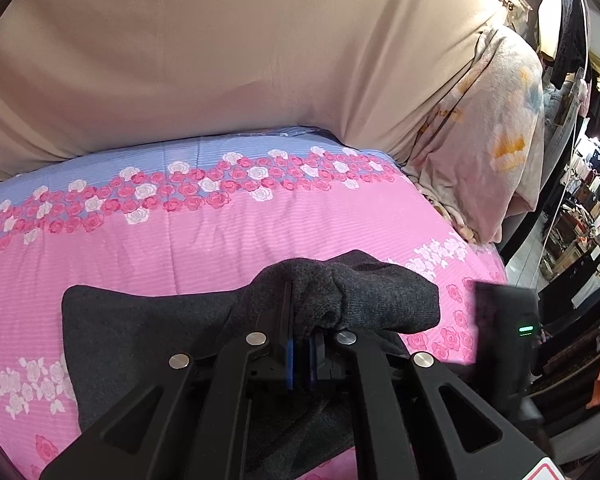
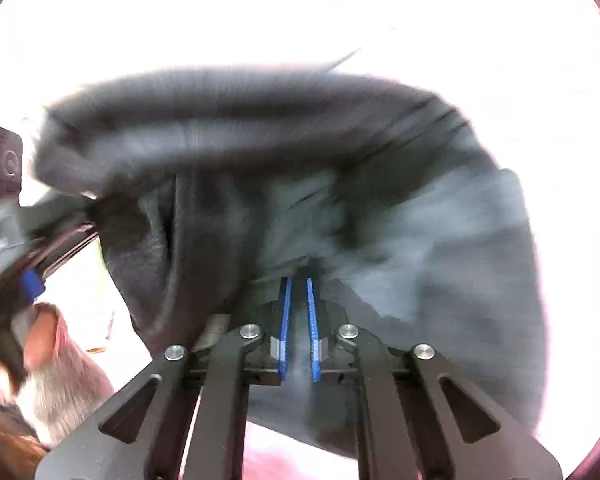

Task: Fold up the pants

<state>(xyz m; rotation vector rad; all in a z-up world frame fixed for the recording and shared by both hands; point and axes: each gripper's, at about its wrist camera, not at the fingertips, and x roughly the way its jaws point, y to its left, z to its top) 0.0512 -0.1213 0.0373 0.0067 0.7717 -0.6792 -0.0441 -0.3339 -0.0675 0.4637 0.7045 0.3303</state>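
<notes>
Charcoal pants (image 1: 148, 332) on pink quilt (image 1: 220, 232); L gripper (image 1: 300, 320) + R gripper (image 2: 299, 280) pinching fabric

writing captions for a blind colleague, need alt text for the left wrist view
The left gripper is shut on a bunched fold of the dark grey knit pants, which lie on a pink rose-print quilt. Behind are a beige sheet and a pale floral pillow.

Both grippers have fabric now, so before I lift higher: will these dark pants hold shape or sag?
Likely floppy: the pants bunch around the left gripper. Probably sagging between grips: they drape over the right gripper. The knit looks thick, so slipping seems unlikely.
</notes>
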